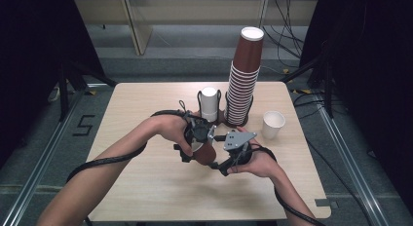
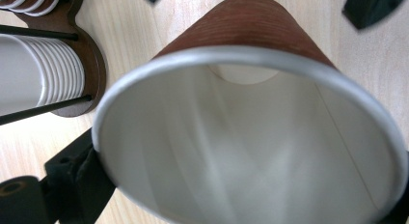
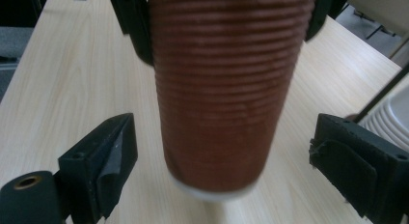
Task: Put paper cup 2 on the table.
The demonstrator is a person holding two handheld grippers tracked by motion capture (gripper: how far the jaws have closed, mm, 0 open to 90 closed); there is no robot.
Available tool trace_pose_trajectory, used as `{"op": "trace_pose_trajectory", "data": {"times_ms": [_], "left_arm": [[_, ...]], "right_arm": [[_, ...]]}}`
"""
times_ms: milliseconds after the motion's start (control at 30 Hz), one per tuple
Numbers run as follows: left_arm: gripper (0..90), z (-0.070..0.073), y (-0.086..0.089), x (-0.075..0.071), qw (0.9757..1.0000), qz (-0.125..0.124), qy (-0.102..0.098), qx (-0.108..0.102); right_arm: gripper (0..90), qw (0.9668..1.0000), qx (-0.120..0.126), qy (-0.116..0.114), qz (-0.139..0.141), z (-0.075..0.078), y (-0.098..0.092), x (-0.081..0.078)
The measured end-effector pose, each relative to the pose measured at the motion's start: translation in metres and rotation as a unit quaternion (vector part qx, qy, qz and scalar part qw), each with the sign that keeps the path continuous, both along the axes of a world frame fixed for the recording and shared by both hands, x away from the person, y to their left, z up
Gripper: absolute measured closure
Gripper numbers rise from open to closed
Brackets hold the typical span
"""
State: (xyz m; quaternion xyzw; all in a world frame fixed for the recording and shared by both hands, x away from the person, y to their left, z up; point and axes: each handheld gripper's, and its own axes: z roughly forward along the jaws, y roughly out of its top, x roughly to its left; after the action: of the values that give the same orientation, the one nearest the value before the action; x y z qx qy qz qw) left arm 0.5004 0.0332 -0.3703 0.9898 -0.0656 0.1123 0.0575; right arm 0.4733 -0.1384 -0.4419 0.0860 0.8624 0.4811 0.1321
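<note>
Forearms reach in; brown ribbed paper cup (image 1: 206, 152) is clamped near the table (image 1: 146, 187) middle by left tool (image 1: 195, 138). Right tool (image 3: 231, 156) is spread apart around it, untouching.

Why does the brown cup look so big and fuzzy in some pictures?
In the left gripper view the brown cup sits so close that its rim blurs. In the right gripper view its bottom edge smears softly. In the high view the table is sharp and brightly lit, with dark surroundings.
</note>
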Motion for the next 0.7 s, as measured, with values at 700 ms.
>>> {"op": "trace_pose_trajectory", "data": {"times_ms": [700], "left_arm": [[5.9, -0.005, -0.003, -0.005, 0.9997, 0.007, 0.008, -0.022]], "right_arm": [[15.9, 0.9997, 0.022, 0.007, 0.002, -0.004, 0.019, 0.005]]}}
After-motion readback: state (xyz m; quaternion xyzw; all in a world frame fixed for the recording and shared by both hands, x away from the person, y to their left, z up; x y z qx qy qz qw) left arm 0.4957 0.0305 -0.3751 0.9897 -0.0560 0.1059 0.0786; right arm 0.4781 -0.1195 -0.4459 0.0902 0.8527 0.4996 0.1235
